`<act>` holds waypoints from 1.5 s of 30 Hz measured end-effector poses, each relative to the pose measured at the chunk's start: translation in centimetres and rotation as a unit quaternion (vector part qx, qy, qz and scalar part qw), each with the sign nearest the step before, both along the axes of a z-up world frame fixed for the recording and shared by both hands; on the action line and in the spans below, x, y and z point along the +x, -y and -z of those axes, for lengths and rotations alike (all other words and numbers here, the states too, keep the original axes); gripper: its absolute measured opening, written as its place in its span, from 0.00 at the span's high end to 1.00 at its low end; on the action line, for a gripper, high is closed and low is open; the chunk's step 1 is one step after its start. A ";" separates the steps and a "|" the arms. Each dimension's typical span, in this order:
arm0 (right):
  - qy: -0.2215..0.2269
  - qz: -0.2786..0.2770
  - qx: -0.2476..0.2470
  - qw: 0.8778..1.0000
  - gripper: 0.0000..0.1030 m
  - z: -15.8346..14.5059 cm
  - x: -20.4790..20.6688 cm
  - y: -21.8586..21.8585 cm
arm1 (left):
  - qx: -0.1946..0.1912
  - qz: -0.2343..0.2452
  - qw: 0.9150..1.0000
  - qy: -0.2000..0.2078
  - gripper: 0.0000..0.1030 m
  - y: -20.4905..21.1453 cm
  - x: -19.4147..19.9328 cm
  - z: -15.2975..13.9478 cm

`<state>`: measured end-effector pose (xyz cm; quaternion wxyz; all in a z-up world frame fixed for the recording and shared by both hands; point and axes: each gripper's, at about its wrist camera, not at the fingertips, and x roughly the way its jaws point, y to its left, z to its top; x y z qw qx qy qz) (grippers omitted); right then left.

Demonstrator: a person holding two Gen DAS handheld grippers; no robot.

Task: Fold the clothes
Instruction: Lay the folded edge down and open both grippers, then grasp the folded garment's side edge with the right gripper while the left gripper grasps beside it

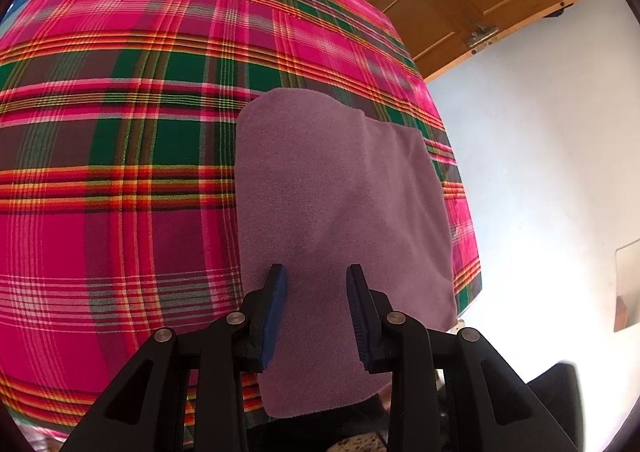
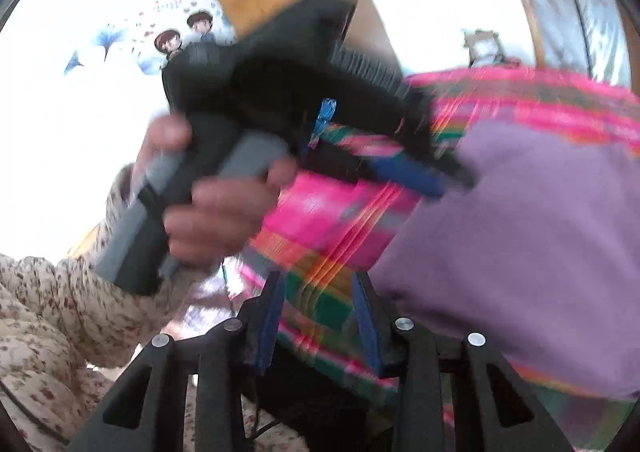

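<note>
The purple cloth lies folded on the desk under its pink-and-green plaid cover, directly ahead of and beneath the left gripper, with its near end hanging over the desk's near edge. That gripper hovers above the cloth with its blue pads parted and nothing pinched between them; whether the tips brush the fabric cannot be told. In the right wrist view, which is blurred, the right gripper sits just beside the cloth's left edge, jaws apart and empty, with only plaid cover showing in the gap. The person's left hand, in a floral sleeve, grips the handle of the other tool ahead of it. The cloth looks already doubled over, one layer sitting on a wider one, so the job seems well along, between folds. A further fold would likely call for both grippers to pinch one edge and carry it across.
</note>
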<state>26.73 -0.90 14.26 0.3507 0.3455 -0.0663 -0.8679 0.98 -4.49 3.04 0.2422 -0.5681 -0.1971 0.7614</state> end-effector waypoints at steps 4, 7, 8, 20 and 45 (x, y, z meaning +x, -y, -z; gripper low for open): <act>0.000 0.074 0.011 0.997 0.65 0.3 -0.6 -1.6 | -0.004 0.001 1.000 0.000 0.69 -0.1 0.0 0.0; 0.023 0.090 0.016 0.996 0.69 1.5 -1.4 -2.3 | -0.003 0.001 1.000 0.001 0.69 0.0 0.0 0.1; 0.027 0.084 0.026 0.996 0.69 1.9 -1.1 -2.0 | -0.004 0.001 1.000 0.003 0.69 0.1 0.0 0.2; -0.017 0.098 0.034 0.994 0.69 -0.1 0.3 -3.0 | -0.012 -0.020 1.000 0.003 0.69 1.6 0.0 0.1; 0.013 0.251 0.048 0.967 0.53 1.5 -2.4 -13.2 | 0.046 0.005 0.999 -0.011 0.52 1.9 0.3 2.5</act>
